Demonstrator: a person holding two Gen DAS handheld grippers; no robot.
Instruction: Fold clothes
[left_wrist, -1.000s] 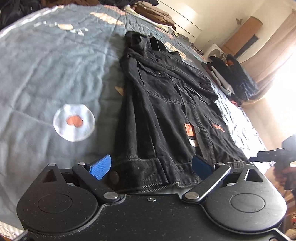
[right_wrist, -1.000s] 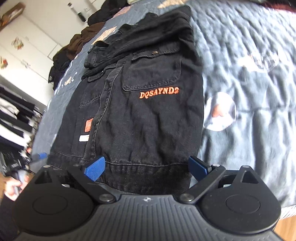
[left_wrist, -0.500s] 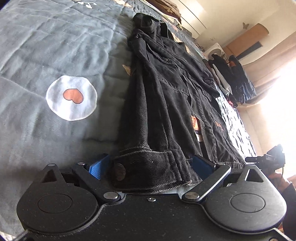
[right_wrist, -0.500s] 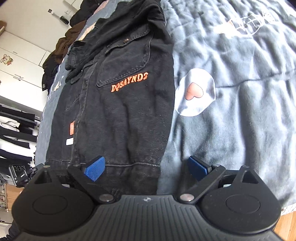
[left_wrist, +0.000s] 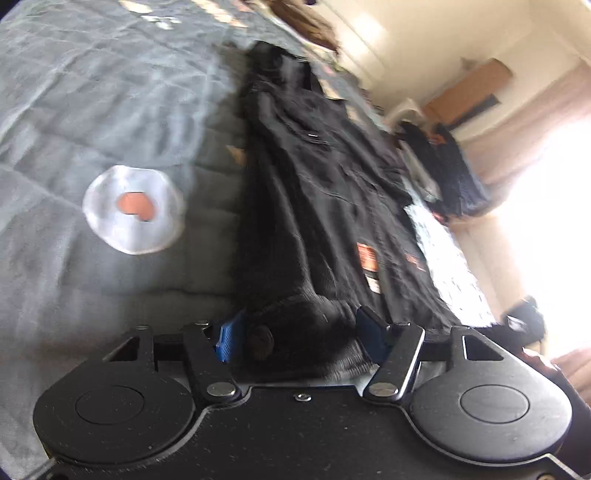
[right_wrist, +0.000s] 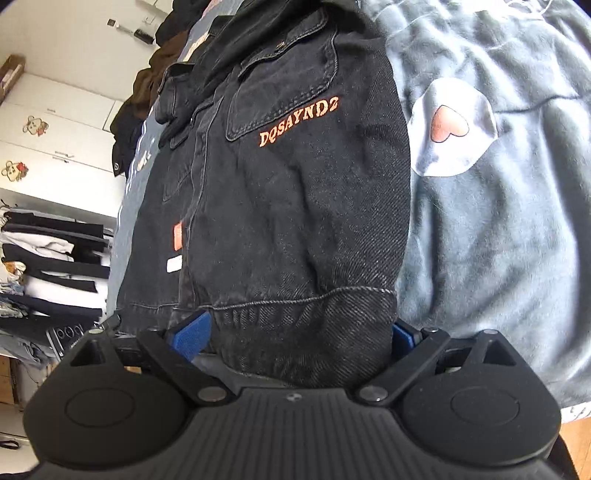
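A black denim jacket (left_wrist: 332, 206) with orange lettering (right_wrist: 299, 123) lies lengthwise on a grey-blue quilt (left_wrist: 92, 110). My left gripper (left_wrist: 299, 336) is at the jacket's near left hem corner. Its blue pads (left_wrist: 229, 339) press in on a bunched fold of hem that carries a metal button (left_wrist: 260, 338). In the right wrist view the jacket (right_wrist: 295, 192) fills the middle, and my right gripper (right_wrist: 297, 332) stands open. The ribbed right hem corner (right_wrist: 306, 332) sits deep between its fingers and spans the whole gap.
White round patches with orange hearts (left_wrist: 133, 208) (right_wrist: 450, 125) lie on the quilt (right_wrist: 498, 221) on either side of the jacket. Dark clothes (left_wrist: 443, 173) are piled past the bed. Brown garments (right_wrist: 155, 85), white cupboards (right_wrist: 55, 140) and stacked folded clothes (right_wrist: 48, 258) stand to the left.
Both grippers have pushed forward onto the hem. The left fingers have come together and gathered the hem between them. The right fingers keep their width, with the hem now between them.
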